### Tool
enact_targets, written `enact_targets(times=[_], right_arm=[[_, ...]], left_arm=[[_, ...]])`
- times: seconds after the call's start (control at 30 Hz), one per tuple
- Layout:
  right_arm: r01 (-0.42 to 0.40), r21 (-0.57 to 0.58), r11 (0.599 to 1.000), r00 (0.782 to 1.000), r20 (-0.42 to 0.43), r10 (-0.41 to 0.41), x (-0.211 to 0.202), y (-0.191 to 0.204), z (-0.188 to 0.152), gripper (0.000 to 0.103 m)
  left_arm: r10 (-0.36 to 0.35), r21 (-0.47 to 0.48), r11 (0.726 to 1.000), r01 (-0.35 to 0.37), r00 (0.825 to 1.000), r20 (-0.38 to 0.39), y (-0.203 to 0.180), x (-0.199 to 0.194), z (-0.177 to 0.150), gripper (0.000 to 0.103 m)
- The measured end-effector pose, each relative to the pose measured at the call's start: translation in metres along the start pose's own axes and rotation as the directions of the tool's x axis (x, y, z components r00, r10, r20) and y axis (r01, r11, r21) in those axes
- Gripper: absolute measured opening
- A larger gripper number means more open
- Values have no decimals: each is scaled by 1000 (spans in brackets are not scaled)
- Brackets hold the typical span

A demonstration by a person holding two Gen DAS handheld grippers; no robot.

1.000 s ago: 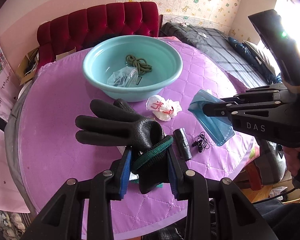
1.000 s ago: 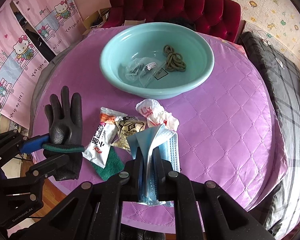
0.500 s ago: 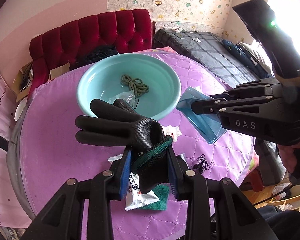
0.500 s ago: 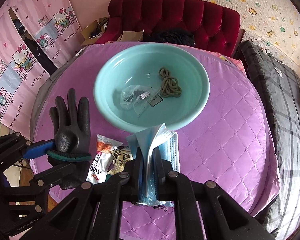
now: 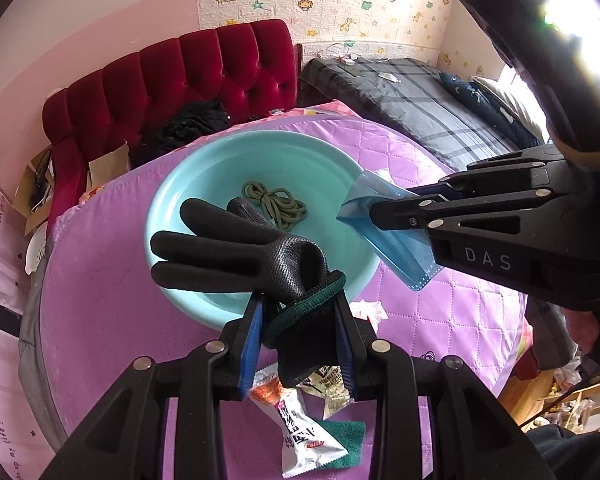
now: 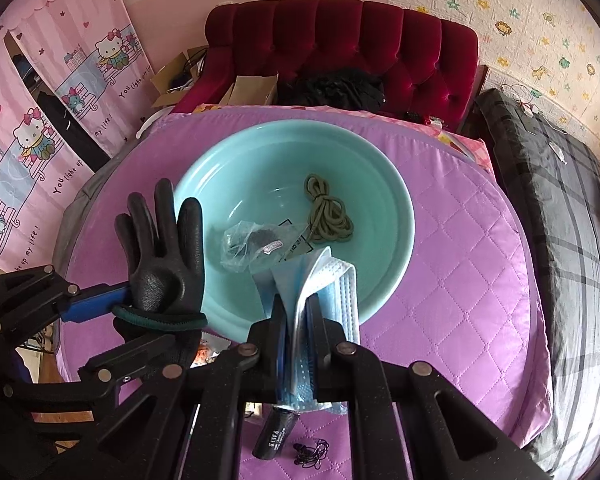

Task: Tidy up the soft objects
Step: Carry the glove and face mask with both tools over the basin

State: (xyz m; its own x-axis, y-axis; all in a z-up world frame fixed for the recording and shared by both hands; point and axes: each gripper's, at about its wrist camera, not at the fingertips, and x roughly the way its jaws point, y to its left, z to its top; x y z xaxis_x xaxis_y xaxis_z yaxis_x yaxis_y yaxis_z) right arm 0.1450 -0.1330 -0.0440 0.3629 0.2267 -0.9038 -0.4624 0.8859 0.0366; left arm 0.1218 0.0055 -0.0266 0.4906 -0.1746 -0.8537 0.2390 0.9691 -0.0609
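My left gripper (image 5: 298, 320) is shut on the cuff of a black rubber glove (image 5: 236, 248) and holds it in the air over the near rim of a teal basin (image 5: 204, 168). The glove (image 6: 164, 252) also shows at the left of the right wrist view. My right gripper (image 6: 298, 312) is shut on a folded blue face mask (image 6: 320, 280), held above the basin's near edge (image 6: 396, 248); in the left wrist view the mask (image 5: 388, 236) hangs over the basin's right rim. Inside the basin lie a green cord (image 6: 328, 212) and a clear plastic bag (image 6: 252, 244).
The basin stands on a round table with a purple quilted cover (image 6: 460, 240). Snack packets (image 5: 304, 428), a green cloth (image 5: 340, 436) and a crumpled tissue (image 5: 370, 310) lie near the front. A black tube (image 6: 274, 434) and earphones (image 6: 310, 454) lie below my right gripper. A red sofa (image 6: 340, 40) stands behind.
Both grippers have risen and moved forward toward the basin, carrying the glove and the mask. The basin now lies under both held items.
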Motion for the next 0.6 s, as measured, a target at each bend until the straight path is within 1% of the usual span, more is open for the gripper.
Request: enact_targets(times=[0.1,0.27,0.6], right_arm=[[-2,9,1000,1000,-3,2,9,-3,11,7],[8,20,1000,1000,-10,-8,25,-7,28,7],[15,63,998,1000,-23,-14,59,-22,53,8]], left_arm=[[-15,-4,1000,15,1000,-4,6,10,10,36],[-10,-4,1000,10,1000,-23,18,29,26,36],[-45,-15,999,45,998,-44,38,60,52,36]])
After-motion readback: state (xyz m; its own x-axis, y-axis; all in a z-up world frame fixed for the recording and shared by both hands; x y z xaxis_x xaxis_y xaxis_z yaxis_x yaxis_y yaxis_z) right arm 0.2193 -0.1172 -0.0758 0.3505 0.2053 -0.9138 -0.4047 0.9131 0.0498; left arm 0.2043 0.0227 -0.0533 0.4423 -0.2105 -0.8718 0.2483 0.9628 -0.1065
